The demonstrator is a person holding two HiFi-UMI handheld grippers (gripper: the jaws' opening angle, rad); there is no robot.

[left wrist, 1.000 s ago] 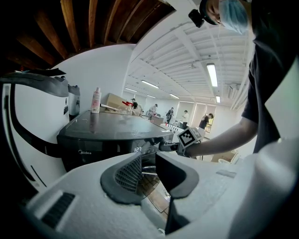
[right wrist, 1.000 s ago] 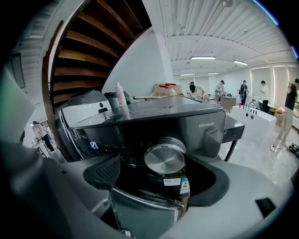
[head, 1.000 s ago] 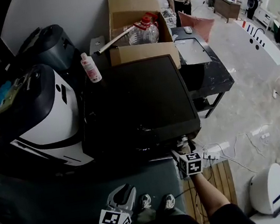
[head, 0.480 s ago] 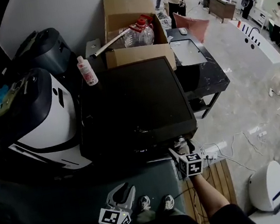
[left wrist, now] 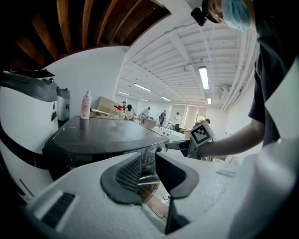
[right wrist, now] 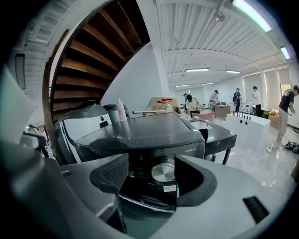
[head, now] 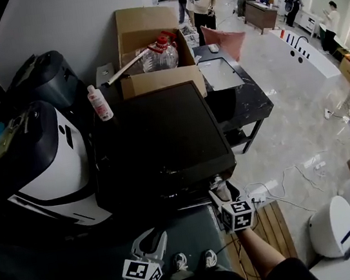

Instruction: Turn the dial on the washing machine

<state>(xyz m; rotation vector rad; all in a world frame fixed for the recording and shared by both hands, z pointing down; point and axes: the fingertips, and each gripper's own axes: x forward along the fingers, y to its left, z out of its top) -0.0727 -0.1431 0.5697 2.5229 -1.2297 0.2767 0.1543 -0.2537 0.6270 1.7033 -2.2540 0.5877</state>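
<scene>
Right gripper closing around the single round brushed-silver dial on the one dark grey washing machine

The dial sits just below centre frame on the front panel, flat face pointing straight outward, axis level; the jaws flank it, pads not touching; the left gripper, at lower left in the head view, has its jaws slightly spread and empty.

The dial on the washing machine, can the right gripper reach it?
Probably yes. The silver dial sits straight ahead between the jaws of the right gripper, which are closing, and nothing is in the way. They do not seem to press on it yet.
</scene>
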